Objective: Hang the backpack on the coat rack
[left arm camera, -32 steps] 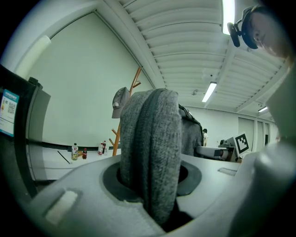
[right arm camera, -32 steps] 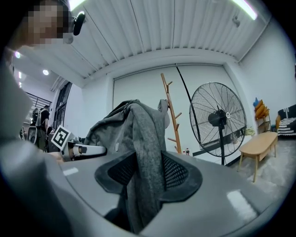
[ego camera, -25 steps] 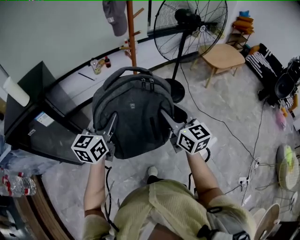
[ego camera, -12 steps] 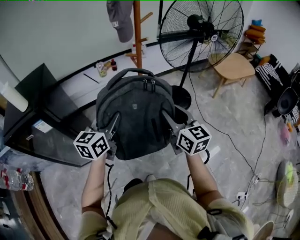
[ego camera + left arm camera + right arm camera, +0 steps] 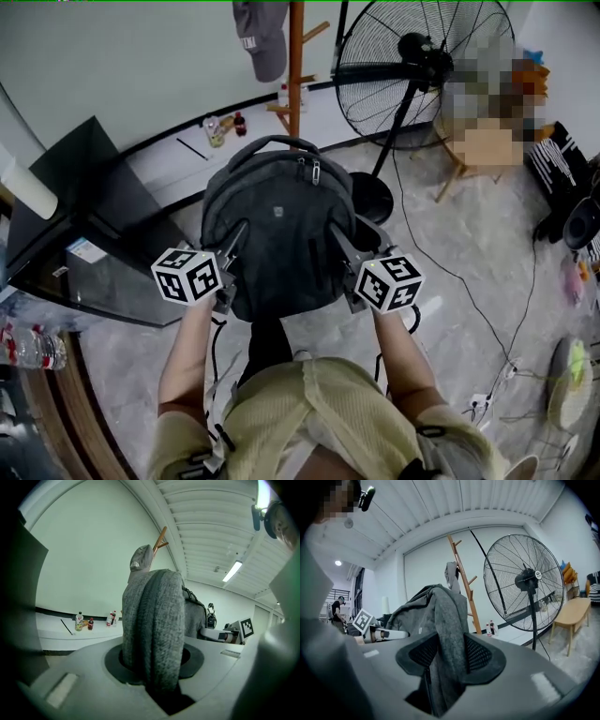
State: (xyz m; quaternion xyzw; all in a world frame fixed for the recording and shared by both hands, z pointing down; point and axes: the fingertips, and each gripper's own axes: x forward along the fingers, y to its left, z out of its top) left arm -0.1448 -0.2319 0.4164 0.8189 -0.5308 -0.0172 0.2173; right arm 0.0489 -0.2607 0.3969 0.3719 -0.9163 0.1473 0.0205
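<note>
- Two grippers share the load. The left gripper (image 5: 236,236) pinches a thick padded fold on its side of the backpack (image 5: 278,230). The right gripper (image 5: 339,236) pinches grey fabric on the opposite side. Neither pair of jaws is spread free or closed on nothing.
- The backpack hangs between the two grippers, clear of the floor. Its top handle (image 5: 272,142) sits at the end farthest from them.
- Over the last second the coat rack (image 5: 296,56) has drawn closer. Its pole, and the cap (image 5: 262,33) hung on it, now stand larger and just beyond the handle. The person's leg shows under the bag, mid-step. Both grips look the same as before.
- This reads as the carry phase nearing its end. The rack stands straight ahead, between the lines of the two grippers, but the handle is not yet at any peg.
- The next move likely calls for raising both grippers together, so the handle loop clears a free peg before it is lowered on.
- Possible snags are the cap already on an upper peg, and the fan (image 5: 422,66) standing near the rack on the right gripper's side.
</note>
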